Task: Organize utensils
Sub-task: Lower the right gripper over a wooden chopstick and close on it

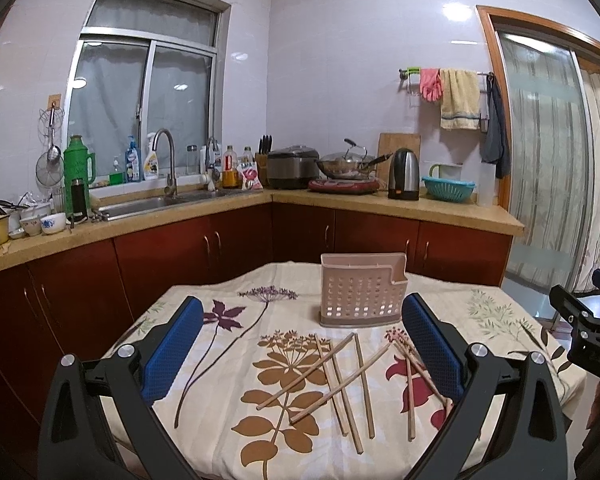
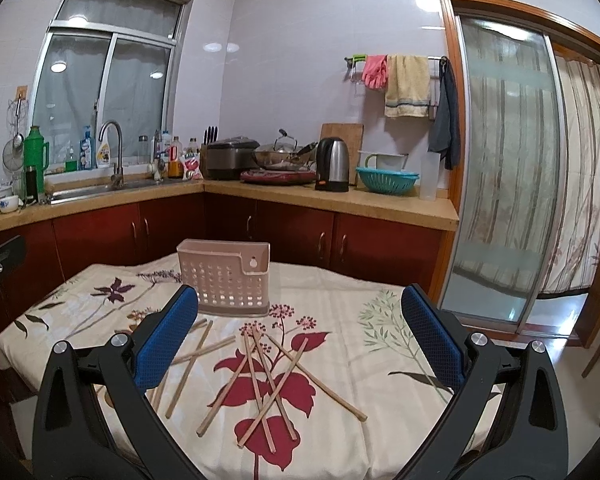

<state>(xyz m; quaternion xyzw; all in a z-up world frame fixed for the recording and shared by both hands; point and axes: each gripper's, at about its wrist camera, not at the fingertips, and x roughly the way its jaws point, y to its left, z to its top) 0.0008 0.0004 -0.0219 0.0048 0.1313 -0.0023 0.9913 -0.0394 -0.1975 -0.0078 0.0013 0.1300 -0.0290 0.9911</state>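
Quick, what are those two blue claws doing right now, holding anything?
Left gripper: open, holding nothing, above the chopsticks.
Right gripper: open, holding nothing.

We see both views evenly lit from overhead, with lamp glare on the wall tiles (image 1: 456, 12) at upper right and reflections in the window (image 2: 100, 80). Focus is sharp throughout; fisheye bending curves the door (image 2: 540, 160) and black vignetting fills the corners.

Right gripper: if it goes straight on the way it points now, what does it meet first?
Probably the chopsticks lying crossed on the tablecloth, between the open fingers of the right gripper. The holder stands farther back and left of that line. Depth is unclear.
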